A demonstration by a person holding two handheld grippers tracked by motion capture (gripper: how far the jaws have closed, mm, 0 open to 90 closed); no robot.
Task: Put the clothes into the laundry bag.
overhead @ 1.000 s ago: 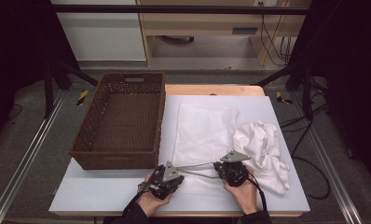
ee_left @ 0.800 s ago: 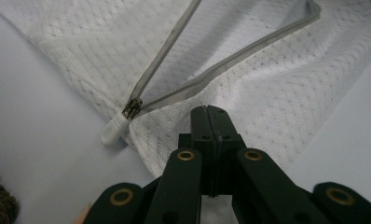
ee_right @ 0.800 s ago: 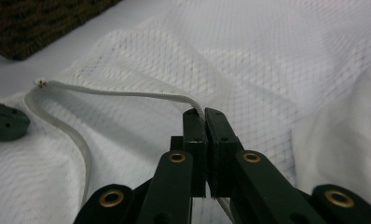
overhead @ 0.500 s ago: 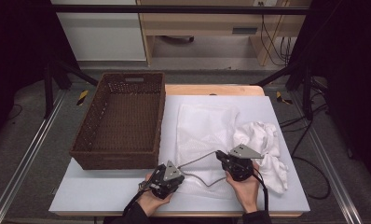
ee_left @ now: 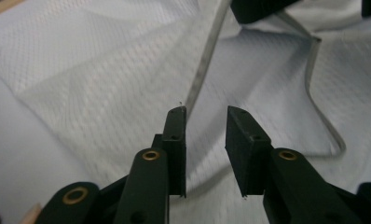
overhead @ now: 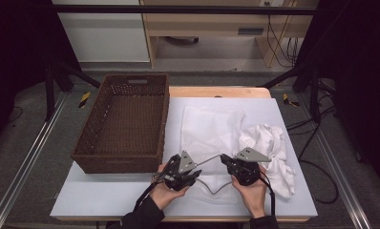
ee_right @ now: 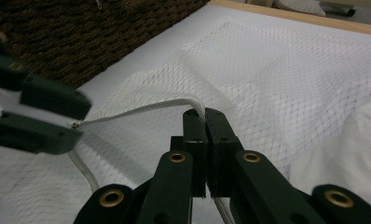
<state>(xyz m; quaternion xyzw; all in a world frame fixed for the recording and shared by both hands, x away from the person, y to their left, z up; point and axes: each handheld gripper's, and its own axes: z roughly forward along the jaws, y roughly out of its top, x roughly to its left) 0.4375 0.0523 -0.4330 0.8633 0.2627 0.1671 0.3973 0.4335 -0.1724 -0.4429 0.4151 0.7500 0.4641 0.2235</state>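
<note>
The left gripper [ee_left: 206,122] hangs over a white mesh bag [ee_left: 95,70], its two black jaws parted with nothing between them, having just been opening. A pale drawstring [ee_left: 203,65] runs from beside the left jaw's tip up toward a dark gripper [ee_left: 260,7] at the top edge.

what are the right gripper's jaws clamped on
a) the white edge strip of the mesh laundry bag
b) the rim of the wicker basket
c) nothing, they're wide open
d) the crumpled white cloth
a: in the right gripper view the right gripper has its jaws pressed together on the white edge strip of the mesh laundry bag.
</note>
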